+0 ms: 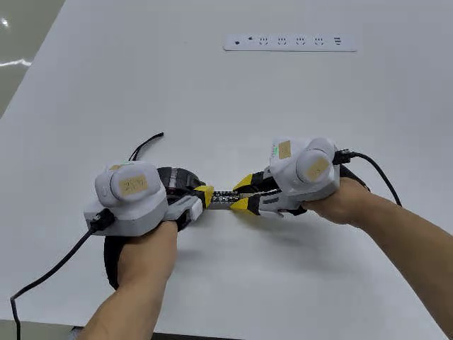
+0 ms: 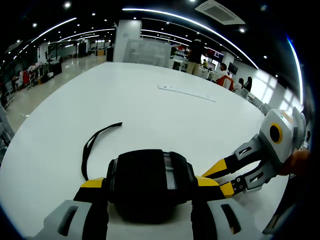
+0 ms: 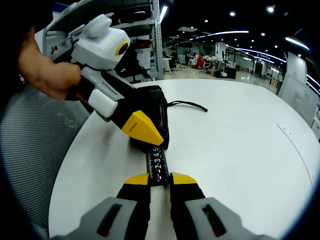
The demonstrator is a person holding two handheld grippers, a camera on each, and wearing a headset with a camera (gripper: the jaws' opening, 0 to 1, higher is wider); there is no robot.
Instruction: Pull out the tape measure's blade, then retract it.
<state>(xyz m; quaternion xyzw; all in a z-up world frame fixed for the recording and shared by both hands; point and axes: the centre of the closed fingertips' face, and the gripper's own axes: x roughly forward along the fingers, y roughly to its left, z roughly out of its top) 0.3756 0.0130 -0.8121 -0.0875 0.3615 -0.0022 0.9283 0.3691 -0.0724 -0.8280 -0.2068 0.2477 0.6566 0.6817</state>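
A black tape measure (image 2: 149, 182) lies on the white table, clamped between the yellow-tipped jaws of my left gripper (image 2: 149, 186). Its black wrist strap (image 2: 93, 142) trails to the left. In the head view the case (image 1: 178, 180) sits under my left gripper (image 1: 197, 200). A short length of dark blade (image 3: 158, 165) with white numbers sticks out of the case (image 3: 150, 112). My right gripper (image 3: 160, 181) is shut on the blade's end. In the head view the blade (image 1: 225, 198) spans the small gap between the left gripper and my right gripper (image 1: 244, 195).
A white power strip (image 1: 290, 42) lies flat at the far side of the table. Cables run from both grippers across the tabletop (image 1: 212, 92). A mesh chair back (image 3: 30, 165) stands off the table's edge in the right gripper view.
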